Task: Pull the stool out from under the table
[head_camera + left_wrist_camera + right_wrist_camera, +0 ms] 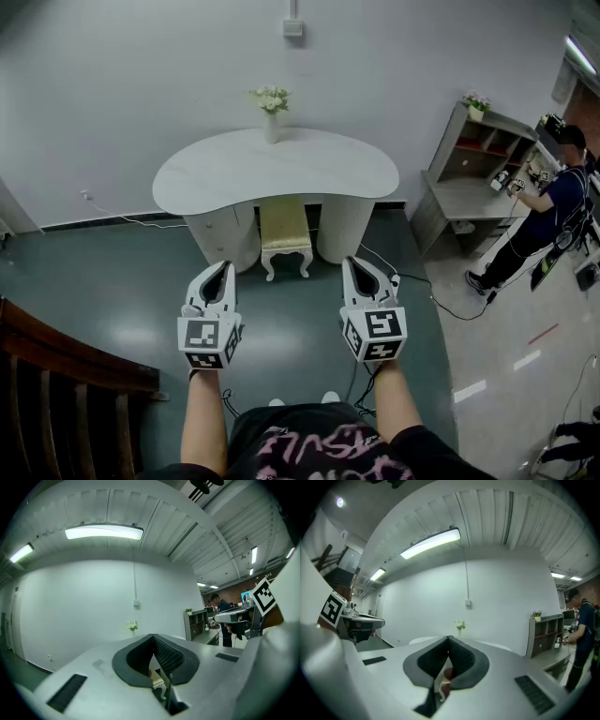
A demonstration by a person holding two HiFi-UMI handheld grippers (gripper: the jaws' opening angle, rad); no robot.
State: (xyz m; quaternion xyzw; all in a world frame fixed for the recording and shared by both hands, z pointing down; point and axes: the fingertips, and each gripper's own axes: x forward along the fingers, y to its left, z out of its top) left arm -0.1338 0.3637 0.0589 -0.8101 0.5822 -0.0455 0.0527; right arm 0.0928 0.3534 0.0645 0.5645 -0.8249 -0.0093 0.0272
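The stool (pixel 285 234), a pale cushioned one on curved white legs, sits tucked under the white kidney-shaped worktop (pixel 216 173), between its two rounded pedestals, with only its front part and front legs showing. It lies ahead of both claws, well apart from them, and roughly on the line that runs between the two.

The left claw (pixel 225 268) and the right claw (pixel 354 263) hover side by side over the dark green floor (pixel 112 291), held level and aimed at the worktop. Each has its jaws pressed together on nothing; through the slit under each pair a sliver of the stool shows far off.

By my reckoning the job has not begun: no claw has reached the stool and it has not come out at all. What is left is the whole of it, closing the gap, opening a claw, taking hold of the seat or a leg, and drawing it back clear of the worktop.

Beyond the claws a vase of flowers (pixel 271 111) stands at the worktop's far edge, against the wall. Off to the right claw's side are a shelf unit (pixel 478 159) and a person (pixel 548 211) busy at it.

As for writing, I can read none. The marker cubes (pixel 208 339) carry only black-and-white square patterns.
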